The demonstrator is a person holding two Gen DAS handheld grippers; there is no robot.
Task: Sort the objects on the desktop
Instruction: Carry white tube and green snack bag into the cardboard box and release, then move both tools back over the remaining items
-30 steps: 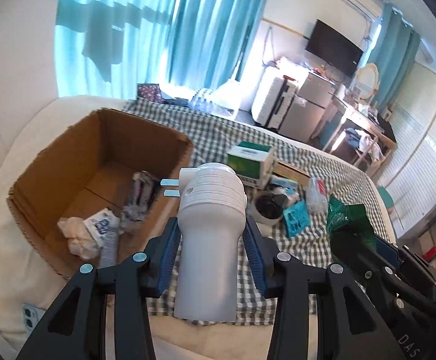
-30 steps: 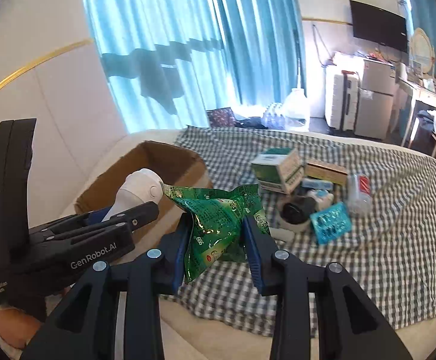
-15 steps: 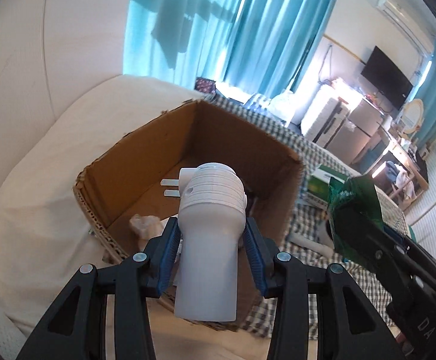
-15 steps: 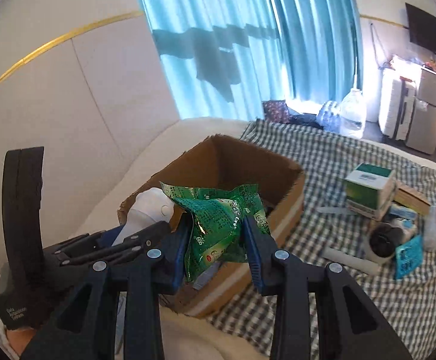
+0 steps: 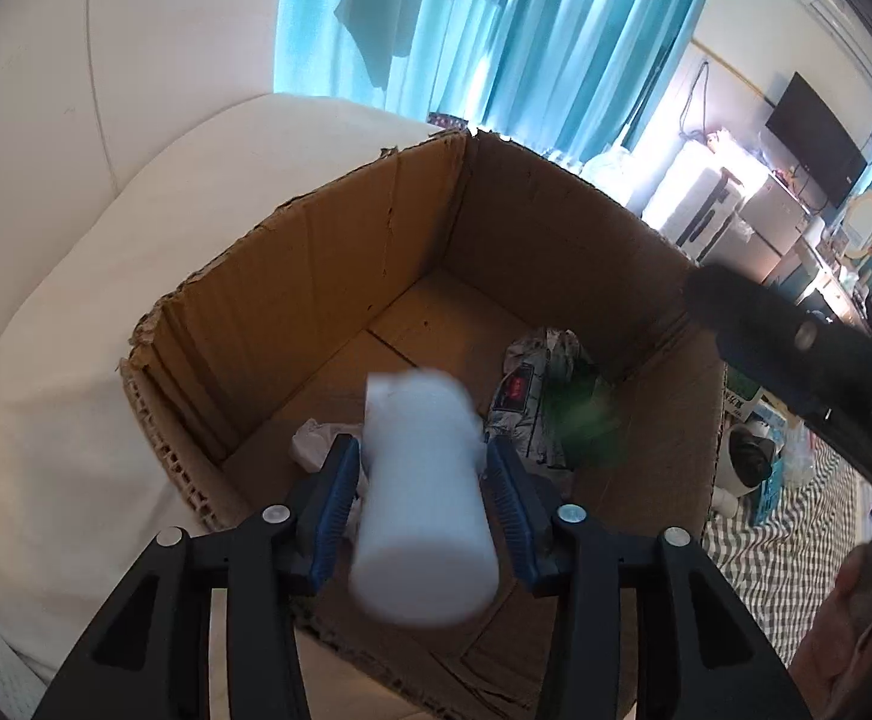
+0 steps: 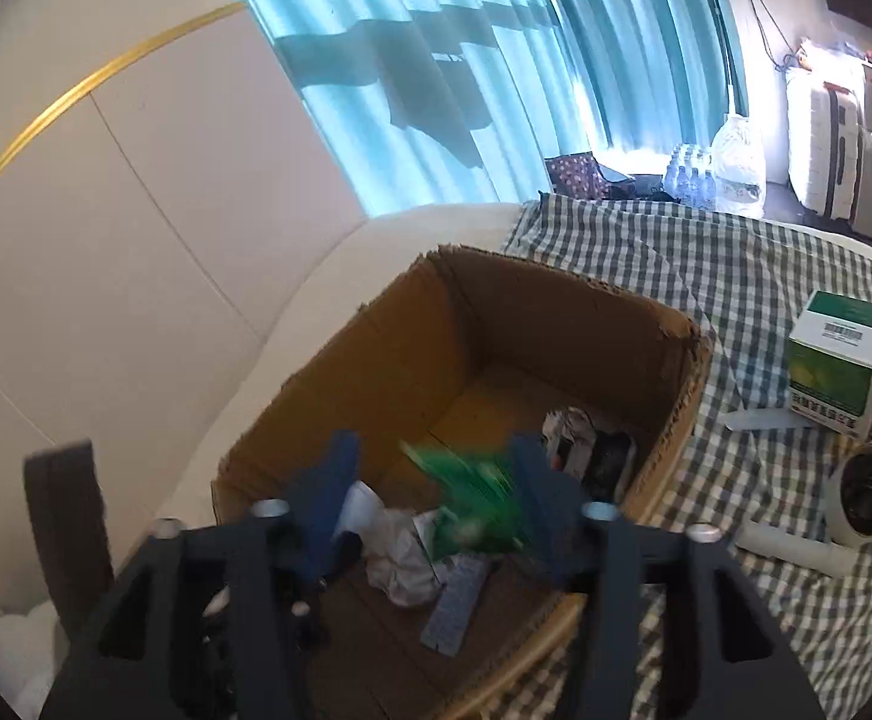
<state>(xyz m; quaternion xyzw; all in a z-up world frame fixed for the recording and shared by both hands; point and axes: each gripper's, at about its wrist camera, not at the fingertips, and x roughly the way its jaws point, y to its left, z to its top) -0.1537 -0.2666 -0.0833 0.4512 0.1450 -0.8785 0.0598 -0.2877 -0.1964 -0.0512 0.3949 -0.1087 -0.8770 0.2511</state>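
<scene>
An open cardboard box (image 5: 327, 276) stands on the cream cushion; it also shows in the right wrist view (image 6: 556, 312). My left gripper (image 5: 423, 480) is open over the box, and the white plug-in device (image 5: 423, 498) is blurred between its spread pads, slipping free. My right gripper (image 6: 436, 492) is open over the box, and the green snack bag (image 6: 478, 498) is blurred between its fingers, dropping. The green bag also shows blurred inside the box in the left wrist view (image 5: 580, 414). Crumpled paper (image 6: 399, 546) and a dark wrapper (image 5: 526, 384) lie on the box floor.
On the checked cloth (image 6: 736, 264) to the right of the box lie a green-and-white carton (image 6: 838, 366), a round white device (image 6: 862, 492) and a white tube (image 6: 796, 546). Blue curtains (image 6: 436, 60) and a cream padded wall stand behind.
Both grippers moved left over the box and opened. The white device and the green bag are no longer clamped and are falling into the box.
</scene>
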